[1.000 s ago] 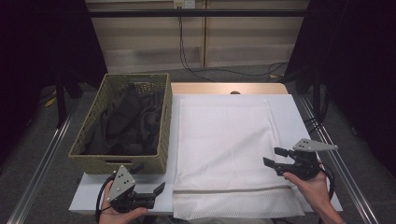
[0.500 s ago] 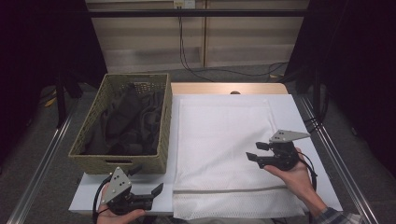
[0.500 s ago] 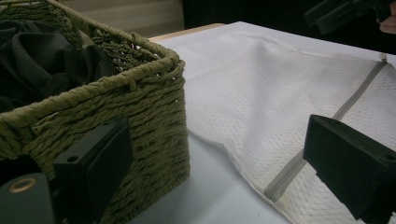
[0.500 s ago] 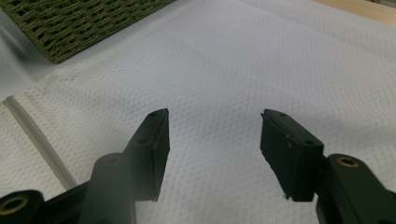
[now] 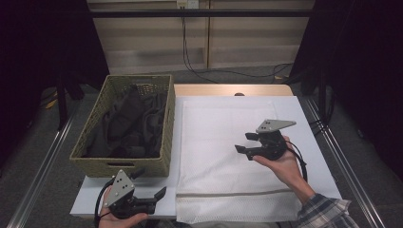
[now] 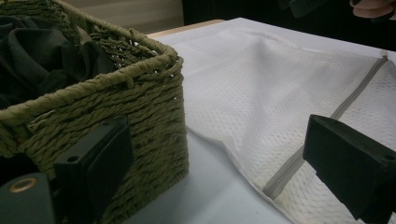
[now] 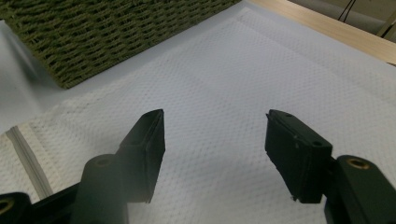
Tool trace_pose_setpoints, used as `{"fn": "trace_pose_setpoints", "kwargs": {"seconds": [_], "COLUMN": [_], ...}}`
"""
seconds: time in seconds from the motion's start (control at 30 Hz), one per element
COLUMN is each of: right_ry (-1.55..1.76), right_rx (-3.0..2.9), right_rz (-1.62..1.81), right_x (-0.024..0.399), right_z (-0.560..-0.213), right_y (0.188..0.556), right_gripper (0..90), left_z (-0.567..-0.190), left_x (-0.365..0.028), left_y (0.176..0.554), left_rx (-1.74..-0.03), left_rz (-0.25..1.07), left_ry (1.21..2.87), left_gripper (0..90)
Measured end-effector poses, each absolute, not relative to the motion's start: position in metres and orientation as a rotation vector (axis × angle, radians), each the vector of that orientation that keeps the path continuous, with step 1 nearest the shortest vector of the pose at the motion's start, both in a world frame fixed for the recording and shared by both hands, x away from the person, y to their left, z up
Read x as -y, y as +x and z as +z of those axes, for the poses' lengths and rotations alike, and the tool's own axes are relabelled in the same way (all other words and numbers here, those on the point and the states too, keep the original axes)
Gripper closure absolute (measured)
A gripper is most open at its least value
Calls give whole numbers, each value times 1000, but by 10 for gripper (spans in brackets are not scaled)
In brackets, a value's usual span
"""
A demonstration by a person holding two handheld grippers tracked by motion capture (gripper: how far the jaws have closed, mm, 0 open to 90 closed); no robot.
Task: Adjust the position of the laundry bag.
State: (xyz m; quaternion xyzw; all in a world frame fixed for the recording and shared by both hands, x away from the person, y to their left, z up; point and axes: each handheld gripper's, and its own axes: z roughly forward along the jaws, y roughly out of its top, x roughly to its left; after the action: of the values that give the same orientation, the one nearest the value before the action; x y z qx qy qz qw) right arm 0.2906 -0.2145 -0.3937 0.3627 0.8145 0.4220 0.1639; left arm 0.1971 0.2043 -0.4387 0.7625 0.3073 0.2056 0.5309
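Your right gripper (image 5: 246, 143) hangs above the middle of the white mesh laundry bag (image 5: 223, 118), jaws spread wide with nothing between them; they have just been opening a little further, and in the right gripper view only the bag's dimpled weave lies under the two black pads (image 7: 148, 140). The bag is laid flat on the white table (image 5: 90, 199), its long edge just beside the wicker basket (image 5: 166, 142), with the grey zipper band (image 5: 228, 194) running across the end nearest you. That layout reads as deliberate: mouth toward you so a jaw can lift the zipper edge, basket alongside so the load has a short way to travel. The dark clothing (image 5: 128, 123) sits heaped inside the basket, below the rim, untouched by either tool. Your left gripper (image 5: 159, 195) rests low on the table at the near corner of the basket, jaws likewise apart and empty; in the left gripper view one jaw stands against the woven wall and the other over the bag's zipper end, so it looks parked to pin or open that edge. The jaws of the right gripper point toward the basket, so judged from this, your next reach is for the clothing; mind the loose mesh, which may snag a pad
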Motion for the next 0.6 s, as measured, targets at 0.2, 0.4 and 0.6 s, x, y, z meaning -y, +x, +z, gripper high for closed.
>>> {"fn": "trace_pose_setpoints", "kwargs": {"seconds": [0.2,0.4,0.6], "right_ry": [1053,1038,1014], "right_rx": [-2339,-2372,-2420], "right_rz": [1283,1274,1255], "right_x": [198,183,162], "right_z": [-405,-409,-419], "right_y": [301,312,325], "right_gripper": [398,397,398], "left_z": [-438,-438,-438], "left_x": [-203,-203,-201], "left_y": [197,197,197], "left_rx": [-727,-729,-722], "left_rz": [483,476,480], "left_ry": [1806,1804,1827], "left_gripper": [81,82,82]}}
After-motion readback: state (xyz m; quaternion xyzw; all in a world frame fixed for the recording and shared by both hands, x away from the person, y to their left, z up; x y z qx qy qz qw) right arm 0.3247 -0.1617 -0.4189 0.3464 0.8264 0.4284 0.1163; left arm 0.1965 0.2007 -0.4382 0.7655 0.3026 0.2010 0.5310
